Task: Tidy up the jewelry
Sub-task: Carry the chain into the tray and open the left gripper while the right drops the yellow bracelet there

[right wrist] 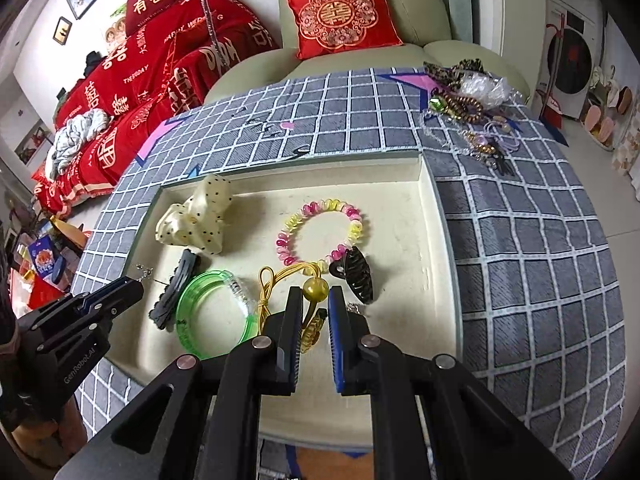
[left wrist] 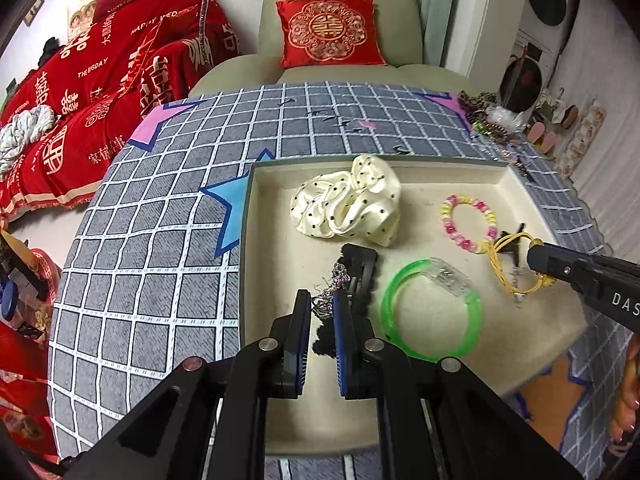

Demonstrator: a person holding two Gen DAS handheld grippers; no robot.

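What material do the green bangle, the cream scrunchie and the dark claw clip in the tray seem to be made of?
Green bangle: likely translucent plastic; light passes through it, and one section is clear. Cream scrunchie: apparently satin-like fabric with black dots, judging by its soft sheen and folds. Dark claw clip: probably hard glossy plastic, with bright highlights on its teeth.

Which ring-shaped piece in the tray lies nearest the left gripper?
The green bangle, just right of the left gripper; the pink-yellow bracelet lies farther back.

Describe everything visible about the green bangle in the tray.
The translucent neon-green plastic bangle is an unbroken ring with one clear, colourless section holding something small inside. It lies flat on the cream tray floor, near the front edge, with a black fuzzy hair clip beside it. Neither tongs holds it.
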